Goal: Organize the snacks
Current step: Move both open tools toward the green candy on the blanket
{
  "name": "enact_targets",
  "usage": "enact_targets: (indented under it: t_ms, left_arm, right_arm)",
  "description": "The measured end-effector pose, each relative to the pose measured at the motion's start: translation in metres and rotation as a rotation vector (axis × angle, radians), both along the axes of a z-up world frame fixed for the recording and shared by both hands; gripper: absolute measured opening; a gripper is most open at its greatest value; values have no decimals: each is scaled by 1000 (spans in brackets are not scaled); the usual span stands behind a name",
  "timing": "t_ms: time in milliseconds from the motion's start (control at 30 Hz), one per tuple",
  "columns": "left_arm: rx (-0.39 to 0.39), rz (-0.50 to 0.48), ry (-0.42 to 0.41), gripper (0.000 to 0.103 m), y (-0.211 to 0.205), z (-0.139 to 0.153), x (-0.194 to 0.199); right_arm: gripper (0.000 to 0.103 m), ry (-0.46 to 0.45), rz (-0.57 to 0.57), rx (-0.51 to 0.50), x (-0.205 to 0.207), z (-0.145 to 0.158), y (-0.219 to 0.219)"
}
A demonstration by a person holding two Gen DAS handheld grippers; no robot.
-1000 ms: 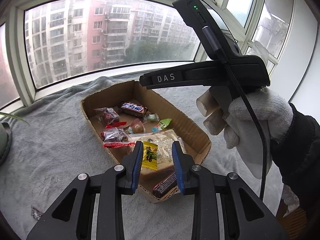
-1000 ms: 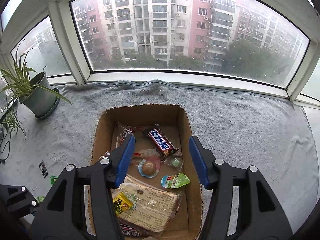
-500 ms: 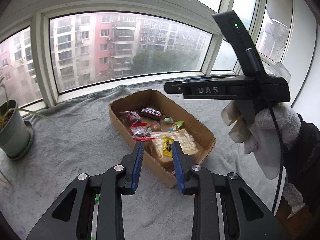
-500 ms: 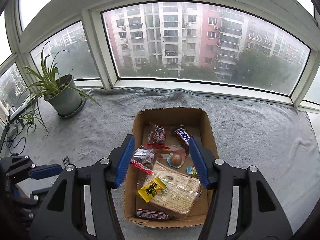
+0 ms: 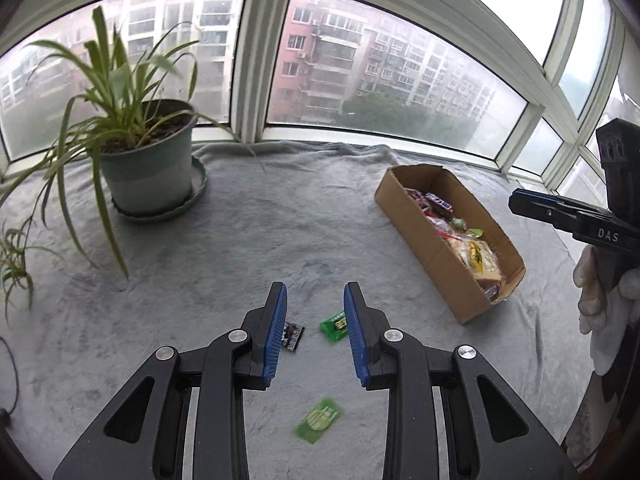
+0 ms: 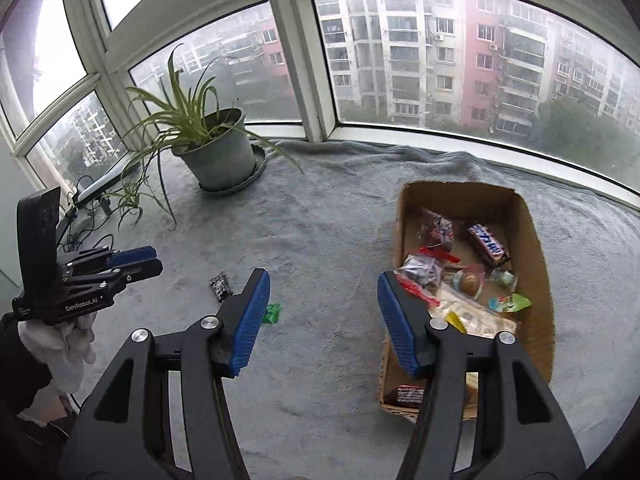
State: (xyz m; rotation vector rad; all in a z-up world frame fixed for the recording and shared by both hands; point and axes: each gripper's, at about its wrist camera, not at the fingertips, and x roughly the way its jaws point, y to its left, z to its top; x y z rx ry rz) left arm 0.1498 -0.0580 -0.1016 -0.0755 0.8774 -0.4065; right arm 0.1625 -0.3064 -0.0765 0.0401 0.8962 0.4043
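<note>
A cardboard box holds several snacks, among them a Snickers bar and a large cracker pack. Three small packets lie loose on the grey blanket: a dark one, a green one and another green one nearer me. My left gripper is open and empty above the loose packets. My right gripper is open and empty, left of the box.
A potted spider plant stands on a saucer at the back left. Windows run along the far edge. Cables lie at the far left. The grey blanket covers the sill.
Both grippers have swung left, away from over the box. The left one now faces the loose packets and has opened wider. The plant has come into view.
</note>
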Motion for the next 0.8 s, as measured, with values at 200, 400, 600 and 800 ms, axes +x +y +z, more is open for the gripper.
enact_targets:
  t_ms: [200,400,600,800]
  left_arm:
    - [-13,45,70,28,14,-27,-2]
    - [-43,35,124,28,12,-45,-4]
    - [-72,27,188,28,13,-63,-1]
    - [-96,36,220,28,14,-73,7]
  right_arm:
    - [59,107,91,7,7,-40,38]
    - [58,209,158,51,32,-72,64]
    - [46,311,212,54,54,-101,88]
    - [46,377,227,75,73,-123,101]
